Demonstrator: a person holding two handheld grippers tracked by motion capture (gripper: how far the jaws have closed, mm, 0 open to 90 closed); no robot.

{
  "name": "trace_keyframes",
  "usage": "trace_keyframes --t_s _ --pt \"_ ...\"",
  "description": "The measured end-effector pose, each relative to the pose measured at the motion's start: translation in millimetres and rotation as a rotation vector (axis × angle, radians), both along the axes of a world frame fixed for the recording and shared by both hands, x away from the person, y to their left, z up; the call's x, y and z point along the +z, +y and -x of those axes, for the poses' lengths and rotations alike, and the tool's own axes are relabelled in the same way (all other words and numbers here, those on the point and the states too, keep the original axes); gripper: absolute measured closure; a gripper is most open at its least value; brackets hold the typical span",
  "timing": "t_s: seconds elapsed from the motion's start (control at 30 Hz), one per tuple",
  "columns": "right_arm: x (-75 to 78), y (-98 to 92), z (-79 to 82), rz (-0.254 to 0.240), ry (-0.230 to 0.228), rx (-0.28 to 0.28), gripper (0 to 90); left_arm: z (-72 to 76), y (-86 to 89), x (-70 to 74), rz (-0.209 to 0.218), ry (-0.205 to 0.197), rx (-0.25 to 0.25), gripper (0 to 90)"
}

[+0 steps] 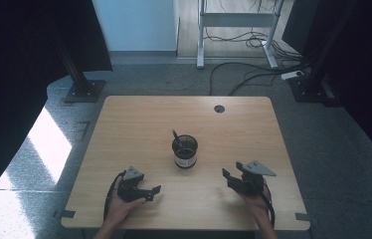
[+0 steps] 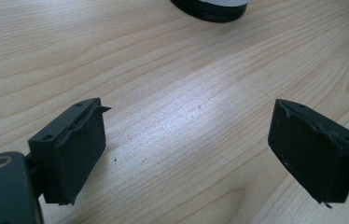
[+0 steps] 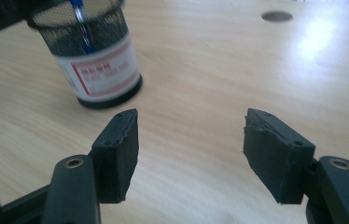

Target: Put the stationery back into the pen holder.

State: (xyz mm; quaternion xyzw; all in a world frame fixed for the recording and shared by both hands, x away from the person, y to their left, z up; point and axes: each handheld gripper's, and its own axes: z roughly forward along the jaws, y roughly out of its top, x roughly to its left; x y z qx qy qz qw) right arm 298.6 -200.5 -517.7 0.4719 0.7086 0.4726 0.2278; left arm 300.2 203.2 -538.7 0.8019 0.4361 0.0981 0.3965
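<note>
A black mesh pen cup (image 1: pixel 185 152) with a white label band stands upright near the middle of the wooden worktop (image 1: pixel 124 129), and a blue pen (image 3: pixel 80 18) leans inside it. The left hand-held gripper (image 1: pixel 149 191) rests low over the near left part of the worktop, gripped by the person's left hand (image 1: pixel 119 204), its jaws pointing toward the centre and standing wide apart with only bare wood between them; in the left gripper view the dark base of the cup sits at the top edge, well beyond the pads (image 2: pixel 77 149). The right hand-held gripper (image 1: pixel 230 177) is over the near right part of the worktop in the person's right hand (image 1: pixel 256 204), its jaws aimed toward the cup and released, with nothing between them. In the right gripper view the cup stands ahead and left of the left jaw, apart from it. A round cable hole (image 1: pixel 219 108) lies near the far edge of the worktop.
</note>
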Motion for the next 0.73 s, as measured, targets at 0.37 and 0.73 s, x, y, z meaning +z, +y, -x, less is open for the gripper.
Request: trace_keyframes --t_s 0.37,0.73 --pt "-17.2 -21.2 12.0 0.026 0.049 -0.036 35.1 -0.3 -0.3 -0.6 -0.005 0.001 -0.002 11.4" --pt "-19.2 -22.4 12.3 0.047 0.052 -0.043 34.3 -0.8 0.8 -0.1 -0.002 -0.002 0.000 11.4"
